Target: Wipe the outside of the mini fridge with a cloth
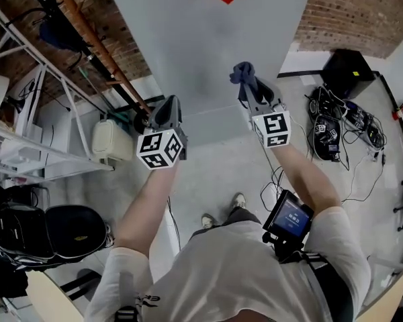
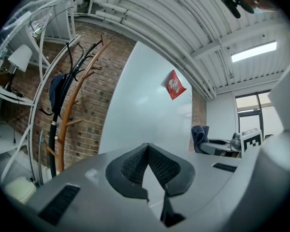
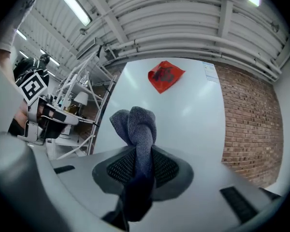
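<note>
**Q:** State of the left tongs?
**A:** The left tongs [image 1: 166, 104] have their pads together at the tips, with nothing between them. They are held up in front of the white panel [image 1: 201, 39], toward its lower left, and point at it.

**Q:** State of the right tongs?
**A:** The right tongs [image 1: 253, 91] are clamped on the cloth [image 1: 242, 72]. The grey-blue cloth [image 3: 135, 124] stands up between the pads in a bunched fold, and a darker tail hangs below them.

**Q:** Where is the cloth relative to the panel?
**A:** It is in front of the panel's lower right part and below the red sheet [image 3: 165, 75] fixed high on the panel. No view settles whether the cloth touches the panel.

**Q:** How do the two tongs stand to each other?
**A:** They are side by side before the panel and apart, each at the end of a raised forearm.

**Q:** Where is the fridge?
**A:** A black box [image 1: 349, 71] stands on the floor to the right of the panel, against the brick wall [image 1: 363, 9]. Whether it is the fridge cannot be told.

**Q:** What else is near the panel?
**A:** A wooden coat rack [image 2: 67, 105] stands just left of it, before more brick. A white shelf frame [image 1: 27, 133] stands further left. Loose cables [image 1: 336, 123] lie on the floor to the right, in front of the box.
</note>
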Motion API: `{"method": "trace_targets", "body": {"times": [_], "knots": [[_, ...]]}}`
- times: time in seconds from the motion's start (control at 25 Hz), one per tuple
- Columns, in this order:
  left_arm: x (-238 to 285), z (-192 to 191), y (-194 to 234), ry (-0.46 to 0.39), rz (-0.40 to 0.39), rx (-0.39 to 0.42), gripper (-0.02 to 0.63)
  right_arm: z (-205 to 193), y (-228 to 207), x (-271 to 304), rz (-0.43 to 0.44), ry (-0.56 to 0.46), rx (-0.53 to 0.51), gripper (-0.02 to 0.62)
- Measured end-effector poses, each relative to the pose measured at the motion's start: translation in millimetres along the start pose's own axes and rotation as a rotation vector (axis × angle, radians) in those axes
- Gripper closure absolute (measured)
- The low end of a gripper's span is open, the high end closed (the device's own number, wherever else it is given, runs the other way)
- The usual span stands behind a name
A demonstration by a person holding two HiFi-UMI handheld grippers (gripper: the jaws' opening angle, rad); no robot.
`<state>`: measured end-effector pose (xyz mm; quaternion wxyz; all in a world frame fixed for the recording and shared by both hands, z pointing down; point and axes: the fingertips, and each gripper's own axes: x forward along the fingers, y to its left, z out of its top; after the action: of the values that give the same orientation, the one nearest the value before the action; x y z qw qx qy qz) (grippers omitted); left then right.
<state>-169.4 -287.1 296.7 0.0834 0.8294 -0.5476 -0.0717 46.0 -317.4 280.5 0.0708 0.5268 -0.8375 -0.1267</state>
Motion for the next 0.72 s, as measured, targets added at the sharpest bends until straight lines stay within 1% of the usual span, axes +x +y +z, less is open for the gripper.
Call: {"method": "trace_targets", "body": {"times": [0.16, 0.36, 0.56, 0.64, 0.72], "knots": [[-28.9, -9.5, 20.3, 0.01, 0.013, -0.01, 0.603, 1.4, 48.8, -4.8, 0.048, 0.001, 0.016, 0.512], [-47.6, -24.6, 44.5, 0.019, 0.052, -0.021, 0.603, -15.4, 94.5, 8.2, 0.112, 0.026, 0.042, 0.512], [-46.0, -51.2, 61.7, 0.011, 0.075, 0.005, 0.603, -54.6, 134.9, 28.2, 0.208, 0.054, 0.047, 0.512], [-39.2, -68.2, 69.4, 0.011, 0.075, 0.027, 0.603, -75.4, 149.3, 39.0, 0.242, 0.057, 0.051, 0.512], [-32.0, -91.4, 79.3, 0.011, 0.083, 0.028, 0.603, -104.1, 162.5, 48.9, 0.275, 0.064, 0.053, 0.512]]}}
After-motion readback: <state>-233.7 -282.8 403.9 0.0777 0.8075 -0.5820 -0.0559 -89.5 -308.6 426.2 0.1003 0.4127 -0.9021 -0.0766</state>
